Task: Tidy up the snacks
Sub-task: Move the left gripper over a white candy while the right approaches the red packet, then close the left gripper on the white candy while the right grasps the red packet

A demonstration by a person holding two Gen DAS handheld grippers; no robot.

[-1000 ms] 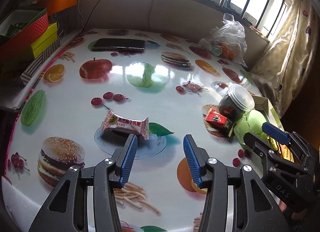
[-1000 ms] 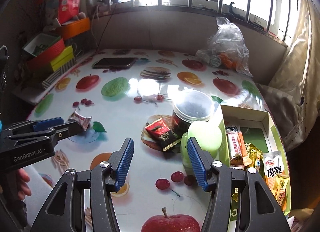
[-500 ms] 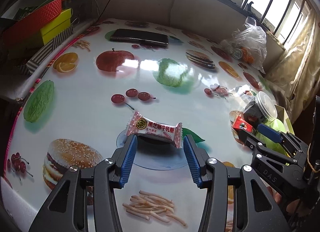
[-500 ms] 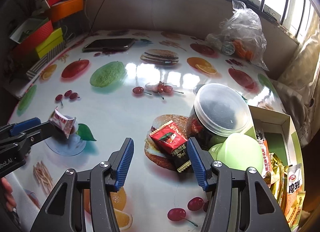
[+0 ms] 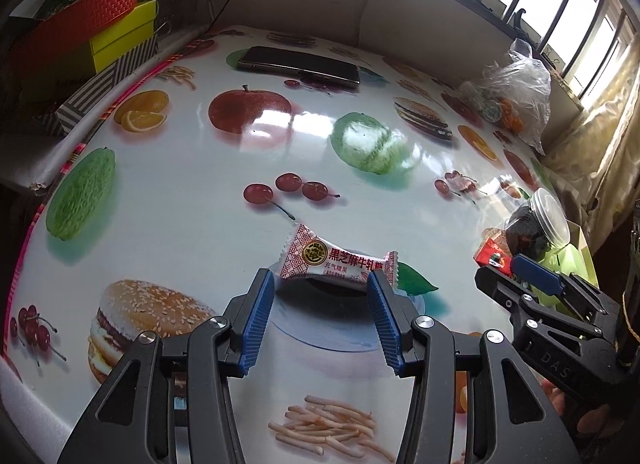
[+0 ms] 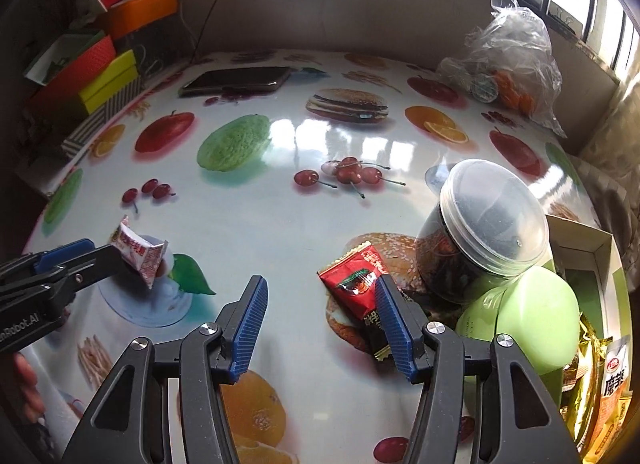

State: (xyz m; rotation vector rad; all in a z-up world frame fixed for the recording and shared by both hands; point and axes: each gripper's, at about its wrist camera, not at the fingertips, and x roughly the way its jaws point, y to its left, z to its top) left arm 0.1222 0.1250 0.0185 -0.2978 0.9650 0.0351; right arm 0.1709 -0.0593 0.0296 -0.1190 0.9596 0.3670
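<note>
Since the earlier frames both grippers have been brought lower and closer to the table [image 5: 180,200], each towards its own snack.

From the left wrist, the left gripper [image 5: 322,284] is seen with its jaws apart and nothing clamped. The candy [image 5: 336,260], a pink-and-white wrapped piece, lies on the table right at the fingertips, one twisted end by each pad. Its long axis runs crosswise, from pad to pad, so it spans almost the whole gap; whether the pads already touch the wrapper ends cannot be told. A closing move would press it end to end rather than across its narrow side. At the right edge the right gripper [image 5: 516,270] is seen side-on, with a jar [image 5: 536,224] beyond it.

From the right wrist, the right gripper [image 6: 320,296] is likewise held open and empty. The red packet [image 6: 354,284] lies on the table at the right fingertip, not centred in the gap; its lower end is hidden behind that finger. Its long axis runs obliquely, away and to the left. The jar and a green cup [image 6: 532,320] stand just right of it, and the box [image 6: 600,248] of snacks lies beyond them. The left gripper [image 6: 108,256] is seen at the candy, so each snack is nearest the hand already over it.
</note>
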